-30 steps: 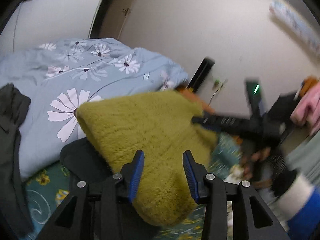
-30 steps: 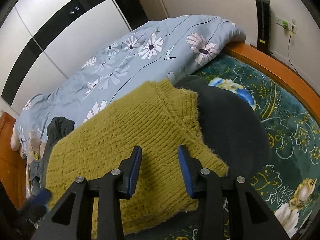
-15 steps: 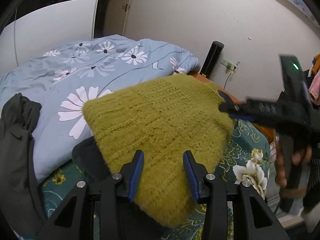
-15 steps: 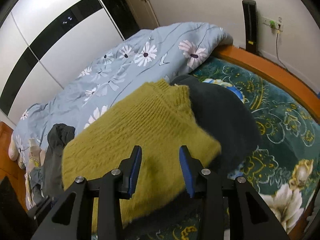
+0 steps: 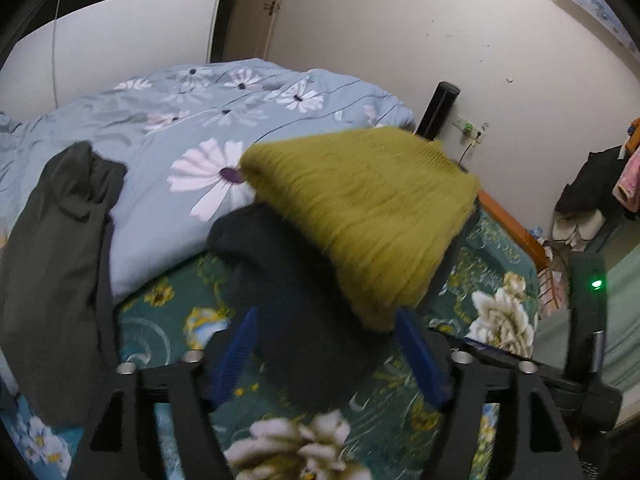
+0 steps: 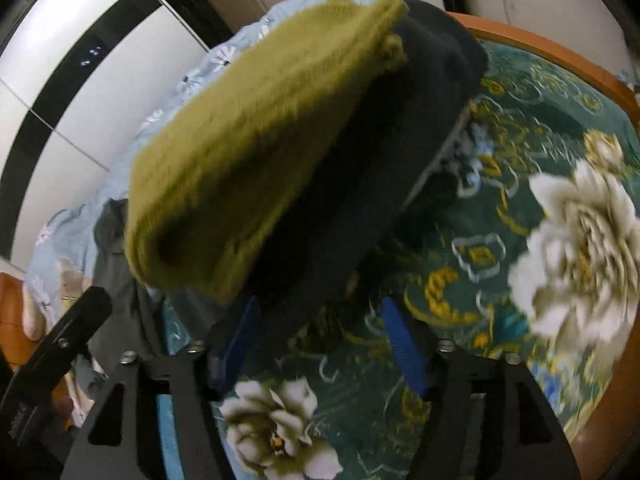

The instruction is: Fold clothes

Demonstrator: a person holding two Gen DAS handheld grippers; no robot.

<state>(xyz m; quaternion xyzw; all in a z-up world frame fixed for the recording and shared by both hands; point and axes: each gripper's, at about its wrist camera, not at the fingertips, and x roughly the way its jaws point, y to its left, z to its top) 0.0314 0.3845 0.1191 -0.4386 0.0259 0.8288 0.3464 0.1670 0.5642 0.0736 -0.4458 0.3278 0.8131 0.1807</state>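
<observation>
An olive-green knit sweater (image 5: 368, 216) (image 6: 256, 152) lies folded on top of a black garment (image 5: 304, 304) (image 6: 384, 152) on the bed. My left gripper (image 5: 325, 316) is open, and the near end of the black garment lies between its blue pads (image 5: 236, 348), just short of the sweater's edge. My right gripper (image 6: 319, 306) is open too, with the black garment's edge between its fingers (image 6: 404, 344) and the sweater above and to the left. Both views are blurred by motion.
A green floral sheet (image 5: 500, 292) (image 6: 520, 240) covers the bed, with a blue daisy duvet (image 5: 192, 120) bunched behind. A dark grey garment (image 5: 60, 260) lies at the left. A wooden bed edge (image 6: 560, 56), black tower (image 5: 438, 108) and clothes pile (image 5: 592, 192) stand to the right.
Both grippers have opened wider and drawn back from the sweater. It now rests on the black garment, farther from both cameras.
</observation>
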